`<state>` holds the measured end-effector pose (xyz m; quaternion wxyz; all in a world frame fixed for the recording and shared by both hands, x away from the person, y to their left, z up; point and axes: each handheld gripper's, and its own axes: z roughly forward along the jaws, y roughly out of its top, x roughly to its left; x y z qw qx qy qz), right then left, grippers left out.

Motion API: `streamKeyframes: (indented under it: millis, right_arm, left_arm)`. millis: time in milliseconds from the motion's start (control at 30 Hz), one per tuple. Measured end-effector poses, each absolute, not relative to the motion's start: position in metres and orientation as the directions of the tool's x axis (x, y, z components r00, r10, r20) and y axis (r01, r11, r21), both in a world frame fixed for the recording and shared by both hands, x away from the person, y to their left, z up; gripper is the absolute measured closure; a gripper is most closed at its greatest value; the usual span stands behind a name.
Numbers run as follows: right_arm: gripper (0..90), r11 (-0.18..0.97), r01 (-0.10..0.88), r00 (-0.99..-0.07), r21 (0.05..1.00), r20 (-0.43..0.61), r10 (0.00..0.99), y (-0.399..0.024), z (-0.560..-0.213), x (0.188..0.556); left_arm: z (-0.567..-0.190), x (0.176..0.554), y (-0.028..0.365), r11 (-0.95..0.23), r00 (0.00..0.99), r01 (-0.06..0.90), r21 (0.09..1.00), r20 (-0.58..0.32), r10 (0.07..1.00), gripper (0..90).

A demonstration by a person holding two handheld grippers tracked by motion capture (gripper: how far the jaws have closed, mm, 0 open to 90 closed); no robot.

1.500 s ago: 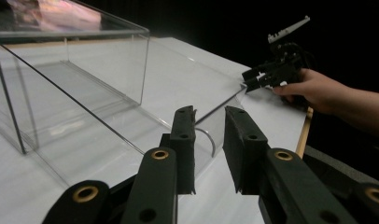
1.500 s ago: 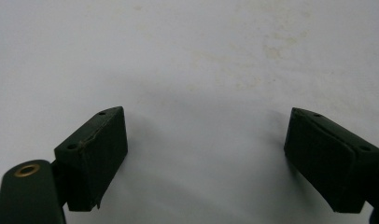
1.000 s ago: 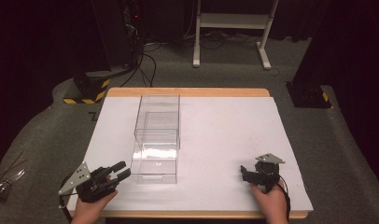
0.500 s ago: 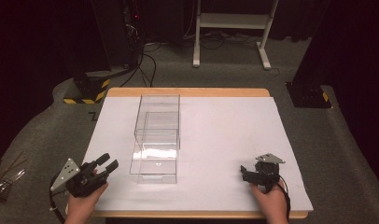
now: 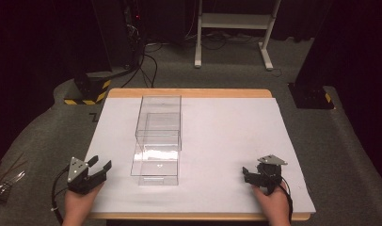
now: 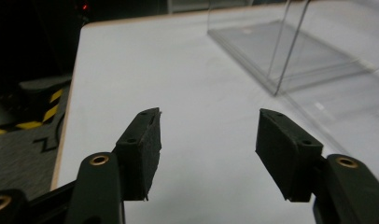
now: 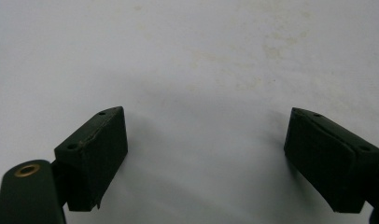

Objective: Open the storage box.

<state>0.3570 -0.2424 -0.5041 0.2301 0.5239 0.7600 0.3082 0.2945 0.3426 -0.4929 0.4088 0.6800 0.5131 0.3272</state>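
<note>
A clear plastic box stands on the white table, left of centre, with a lower clear part drawn out toward the near edge. My left gripper rests near the table's front left corner, a short way left of the box and apart from it. Its jaws have just been opening and nothing is between them. In the left gripper view the left gripper stands open and the box lies ahead to the right. My right gripper sits at the front right, pointing left. The right gripper is open over bare white surface.
The table has a wooden rim at the far side. On the floor beyond are a black base with yellow stripes, cables, a white frame and another black base. Some shiny items lie on the floor at left.
My left gripper has drawn back leftward from the box's front corner and its jaws have spread wider. The right gripper and the box have kept still.
</note>
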Motion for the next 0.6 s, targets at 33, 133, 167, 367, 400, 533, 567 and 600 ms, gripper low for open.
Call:
streamKeyframes:
  millis: [33, 133, 167, 367, 400, 533, 567, 600]
  right_arm:
    - [13.3, 0.262, 0.653, -0.346, 0.710, -0.028, 0.938, -0.242, -0.504, 0.357]
    - [13.3, 0.262, 0.653, -0.346, 0.710, -0.028, 0.938, -0.242, -0.504, 0.357]
    - [13.3, 0.262, 0.653, -0.346, 0.710, -0.028, 0.938, -0.242, -0.504, 0.357]
    - [13.3, 0.261, 0.655, -0.345, 0.709, -0.027, 0.938, -0.242, -0.504, 0.357]
    - [13.3, 0.262, 0.654, -0.345, 0.710, -0.027, 0.938, -0.242, -0.504, 0.357]
    - [13.3, 0.260, 0.655, -0.344, 0.709, -0.027, 0.939, -0.242, -0.504, 0.357]
    - [13.3, 0.261, 0.654, -0.345, 0.710, -0.028, 0.938, -0.242, -0.504, 0.357]
    - [13.3, 0.261, 0.654, -0.345, 0.710, -0.027, 0.938, -0.242, -0.504, 0.357]
  left_arm:
    - [-0.495, 0.296, 0.342, -0.155, 0.258, 0.449, 0.880, 0.038, 0.965, 38.7]
    - [-0.500, 0.299, 0.341, -0.183, 0.256, 0.499, 0.847, 0.058, 0.965, 37.7]
    - [-0.502, 0.300, 0.341, -0.185, 0.251, 0.513, 0.838, 0.060, 0.966, 37.3]
    - [-0.506, 0.309, 0.335, -0.224, 0.262, 0.598, 0.770, 0.077, 0.962, 32.2]
    - [-0.507, 0.309, 0.333, -0.245, 0.273, 0.604, 0.759, 0.092, 0.958, 31.8]
    - [-0.507, 0.309, 0.332, -0.243, 0.273, 0.607, 0.757, 0.088, 0.958, 31.7]
    - [-0.507, 0.309, 0.333, -0.238, 0.272, 0.608, 0.757, 0.083, 0.959, 31.5]
    - [-0.507, 0.309, 0.333, -0.234, 0.272, 0.613, 0.755, 0.076, 0.959, 31.3]
